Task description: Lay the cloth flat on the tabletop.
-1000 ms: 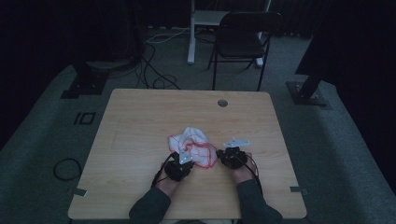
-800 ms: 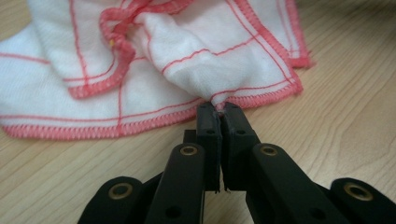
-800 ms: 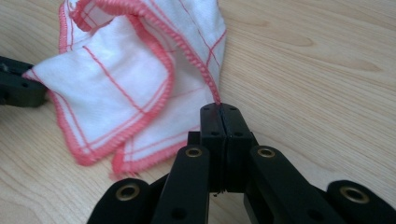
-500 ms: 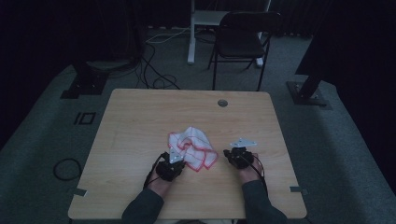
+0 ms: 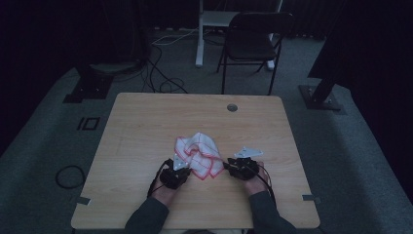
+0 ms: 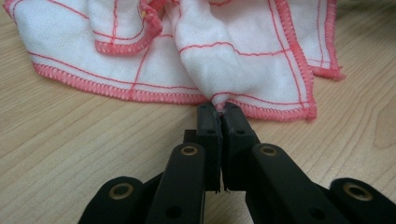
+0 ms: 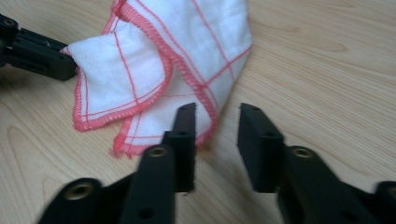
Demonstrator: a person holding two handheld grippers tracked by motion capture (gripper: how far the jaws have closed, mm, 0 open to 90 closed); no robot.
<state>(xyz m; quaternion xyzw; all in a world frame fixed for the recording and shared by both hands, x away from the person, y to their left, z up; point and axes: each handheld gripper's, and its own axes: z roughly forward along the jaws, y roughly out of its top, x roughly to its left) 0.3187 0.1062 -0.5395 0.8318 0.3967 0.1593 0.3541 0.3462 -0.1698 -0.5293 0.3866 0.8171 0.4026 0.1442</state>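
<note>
Here is the white cloth with red stitched edges (image 5: 199,155), lying rumpled on the wooden table (image 5: 146,126), toward the near side and a little right of centre, right in front of the person. Both forearms come in from the near edge, one gripper at each side of the cloth.

The left gripper (image 6: 218,112) is clenched tight on the cloth. In the left gripper view its two black jaws meet with a pinch of the red-hemmed edge caught between the tips, and the fabric bunches up and fans away from that point. From the high view this gripper (image 5: 181,168) sits at the cloth's near left corner, low over the table.

Over to the right gripper (image 7: 215,135): its jaws have just been opening, and they stand apart with a clear gap of bare wood between them. Nothing is held. The cloth's near corner lies just behind the left-hand jaw in the right gripper view, close to it, though contact cannot be judged. In the high view this gripper (image 5: 233,168) rests just beside the cloth's right edge, its grey three-cornered plate (image 5: 247,153) on top.

Across that same right gripper view, the other gripper's jaws grip a folded flap at the far left.
</note>
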